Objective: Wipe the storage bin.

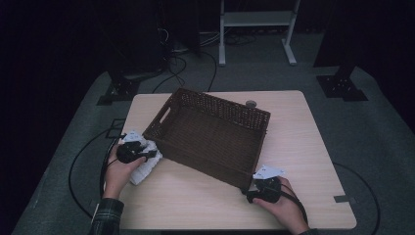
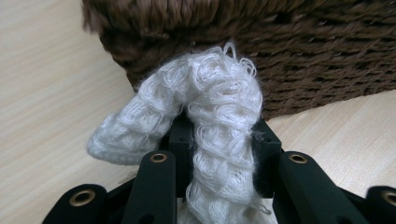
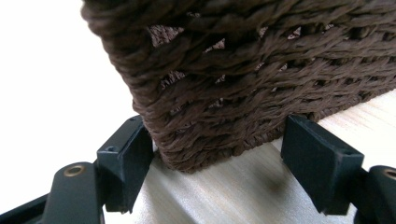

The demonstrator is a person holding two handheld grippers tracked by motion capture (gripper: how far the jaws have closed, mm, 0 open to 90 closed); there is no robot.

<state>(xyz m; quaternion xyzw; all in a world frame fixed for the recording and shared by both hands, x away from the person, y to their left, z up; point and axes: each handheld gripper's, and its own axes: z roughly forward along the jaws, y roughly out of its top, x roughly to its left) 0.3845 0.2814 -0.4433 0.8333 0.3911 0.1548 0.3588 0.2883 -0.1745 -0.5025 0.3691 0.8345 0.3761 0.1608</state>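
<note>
A brown wicker basket (image 1: 205,164) stands askew in the middle of the light wooden table (image 1: 303,147). My left gripper (image 1: 149,154) is at the basket's left corner, shut on a white knitted cloth (image 1: 144,169) that lies bunched on the table beside the basket. In the left gripper view the cloth (image 2: 219,107) rises from between the pads of the left gripper (image 2: 222,140) and curls over to the left, just in front of the basket wall (image 2: 327,60). My right gripper (image 1: 257,183) is open at the basket's near right corner (image 3: 219,93). The right gripper (image 3: 219,149) straddles that corner; its left pad (image 3: 126,158) touches the weave, its right pad (image 3: 322,163) stands apart.
A small grey grommet (image 1: 251,104) sits in the table's far edge behind the basket. Cables (image 1: 83,156) trail on the grey floor to the left. A white frame (image 1: 257,29) and black stand bases (image 1: 342,85) stand beyond the table.
</note>
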